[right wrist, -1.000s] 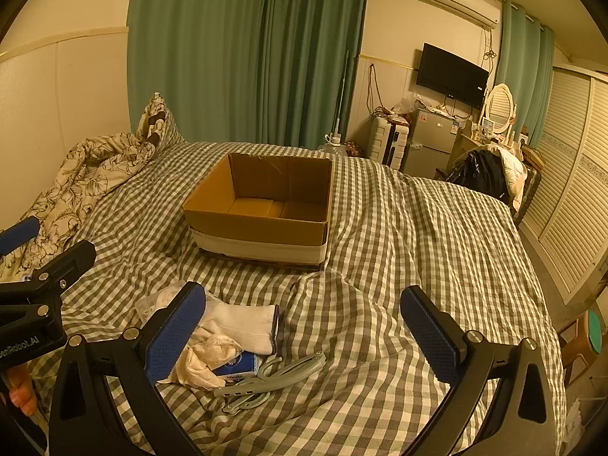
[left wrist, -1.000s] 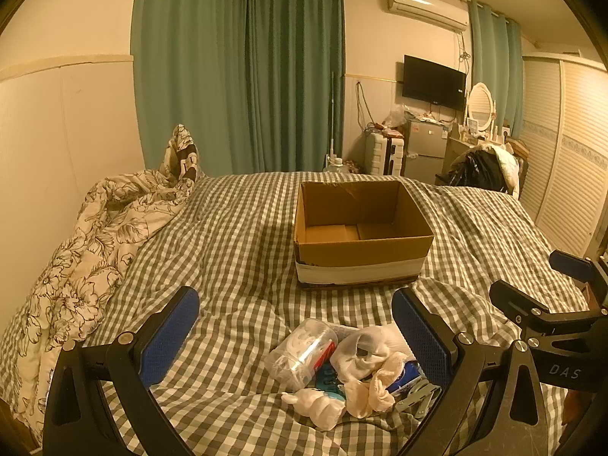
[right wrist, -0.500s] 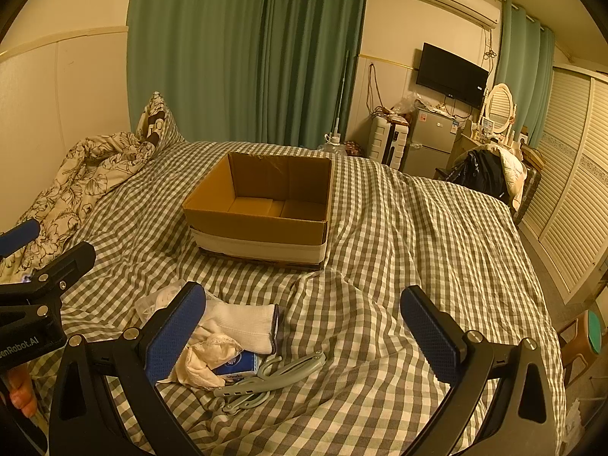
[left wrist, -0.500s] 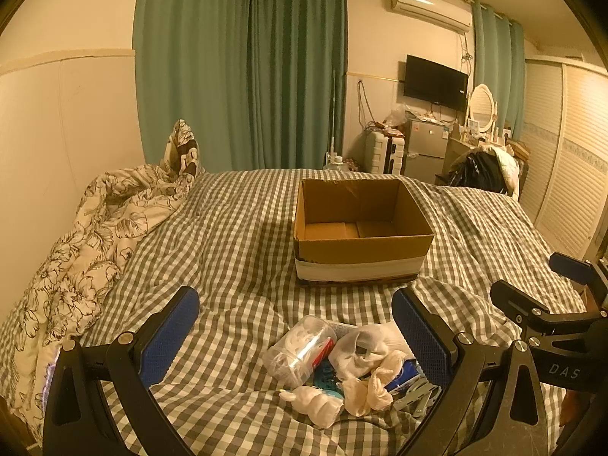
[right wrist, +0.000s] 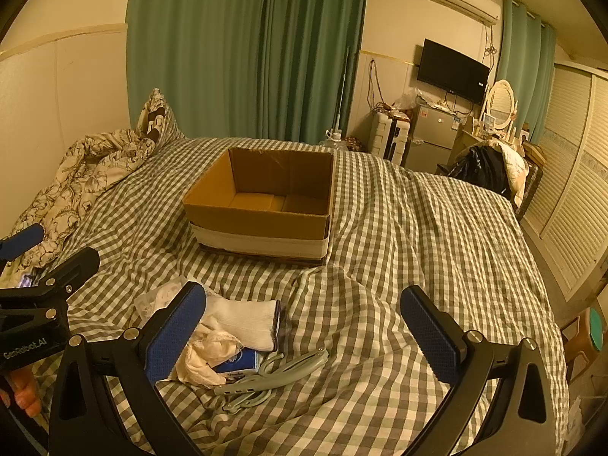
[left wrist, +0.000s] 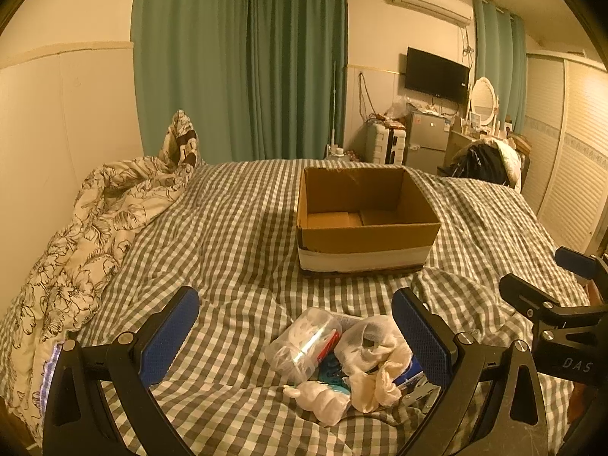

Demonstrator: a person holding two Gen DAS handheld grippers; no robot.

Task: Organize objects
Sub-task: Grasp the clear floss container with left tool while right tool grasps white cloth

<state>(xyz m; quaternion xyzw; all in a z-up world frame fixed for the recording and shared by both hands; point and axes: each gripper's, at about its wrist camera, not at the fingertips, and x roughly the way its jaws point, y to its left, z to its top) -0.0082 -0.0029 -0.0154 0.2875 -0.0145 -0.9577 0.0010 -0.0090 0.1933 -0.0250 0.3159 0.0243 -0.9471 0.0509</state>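
Currently both the left gripper (left wrist: pixel 294 336) and right gripper (right wrist: pixel 304 325) hover wide and empty over the item pile (left wrist: pixel 342 357) on the bed (left wrist: pixel 235 235). Lower onto one item only, then carry it to the cardboard box (left wrist: pixel 364 220) beyond

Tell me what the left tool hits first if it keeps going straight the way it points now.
Probably the clear plastic container on top of the pile of small items, which lies between the open fingers of the left tool. The cardboard box sits farther along the checked bedspread. Depth is hard to judge here.
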